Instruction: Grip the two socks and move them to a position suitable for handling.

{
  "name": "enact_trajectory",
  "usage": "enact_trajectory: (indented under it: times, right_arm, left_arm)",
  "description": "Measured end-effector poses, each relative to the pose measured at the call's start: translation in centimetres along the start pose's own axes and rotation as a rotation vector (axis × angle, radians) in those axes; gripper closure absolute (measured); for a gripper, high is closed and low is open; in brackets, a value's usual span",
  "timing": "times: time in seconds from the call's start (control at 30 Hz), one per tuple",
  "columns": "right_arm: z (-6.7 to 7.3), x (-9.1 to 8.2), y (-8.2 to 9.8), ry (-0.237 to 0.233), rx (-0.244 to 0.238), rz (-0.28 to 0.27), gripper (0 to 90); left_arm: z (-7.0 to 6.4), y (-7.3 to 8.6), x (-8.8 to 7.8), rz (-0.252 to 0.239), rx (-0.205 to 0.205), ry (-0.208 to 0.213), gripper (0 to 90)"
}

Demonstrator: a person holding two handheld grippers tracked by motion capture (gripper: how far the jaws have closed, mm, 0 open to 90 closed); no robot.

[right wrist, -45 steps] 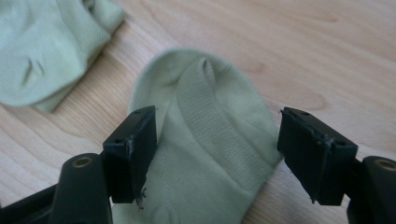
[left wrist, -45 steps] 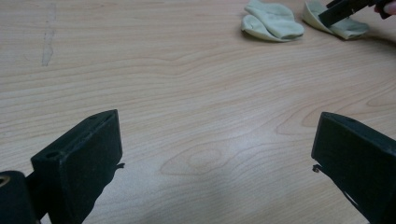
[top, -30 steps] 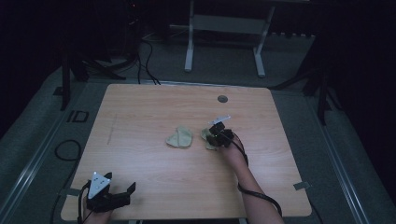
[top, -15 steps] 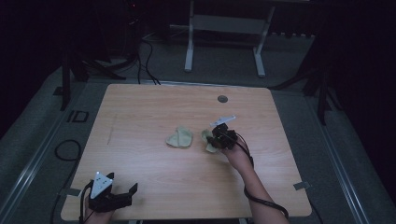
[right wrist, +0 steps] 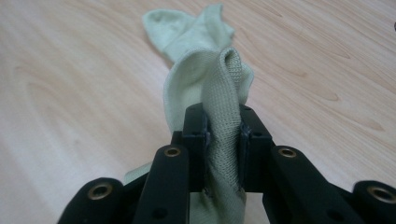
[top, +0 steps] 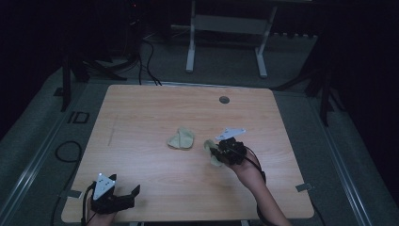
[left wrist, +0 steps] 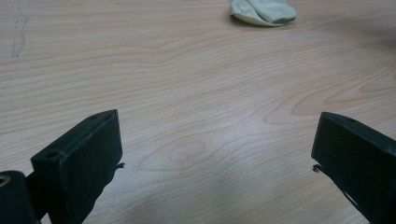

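Right gripper view: your right tool (right wrist: 223, 128) is pinching a pale green sock (right wrist: 205, 70) above the tabletop (right wrist: 70, 93); your left tool (left wrist: 215, 158) is resting spread.

Pale green sock (right wrist: 205, 88) with fine knit ribbing, second pale green sock (top: 181, 138), light wood-grain table (top: 141, 117), black hand-held gripper (right wrist: 223, 140)

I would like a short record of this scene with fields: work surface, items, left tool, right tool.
work surface: light wooden table
items: two pale green fabric socks; one crumpled sock lies mid-table, the other sock is pinched
left tool: open, nothing between jaws, at the near left edge of the table
right tool: shut on the other sock, right of the crumpled sock
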State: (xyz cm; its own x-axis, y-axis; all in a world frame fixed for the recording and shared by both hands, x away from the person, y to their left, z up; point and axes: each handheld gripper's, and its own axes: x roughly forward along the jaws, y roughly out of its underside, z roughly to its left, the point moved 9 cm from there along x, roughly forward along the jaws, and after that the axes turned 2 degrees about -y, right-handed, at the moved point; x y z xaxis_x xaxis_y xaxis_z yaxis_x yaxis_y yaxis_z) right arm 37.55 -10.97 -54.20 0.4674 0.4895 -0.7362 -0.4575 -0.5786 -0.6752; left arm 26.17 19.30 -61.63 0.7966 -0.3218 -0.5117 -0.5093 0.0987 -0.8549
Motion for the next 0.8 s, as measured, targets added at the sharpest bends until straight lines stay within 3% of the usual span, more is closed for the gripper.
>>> enact_trajectory:
  times: [0.2,0.43,0.73,0.8]
  right_arm:
    - [2.7,-1.4,1.3,-0.023,-0.053,-0.005,76.4]
    - [4.8,-1.6,3.5,-0.043,-0.077,0.003,76.3]
    - [6.5,0.0,6.3,-0.057,-0.099,0.053,76.2]
    - [6.8,1.0,7.3,-0.072,-0.094,0.074,76.1]
  left_arm:
    - [-0.2,0.0,0.0,0.005,0.008,0.003,2.0]
    - [-0.7,0.1,0.1,0.015,0.018,0.015,2.0]
    - [-1.0,0.1,0.3,0.023,0.026,0.013,2.0]
    - [-1.4,0.0,0.1,0.018,0.037,0.020,2.0]
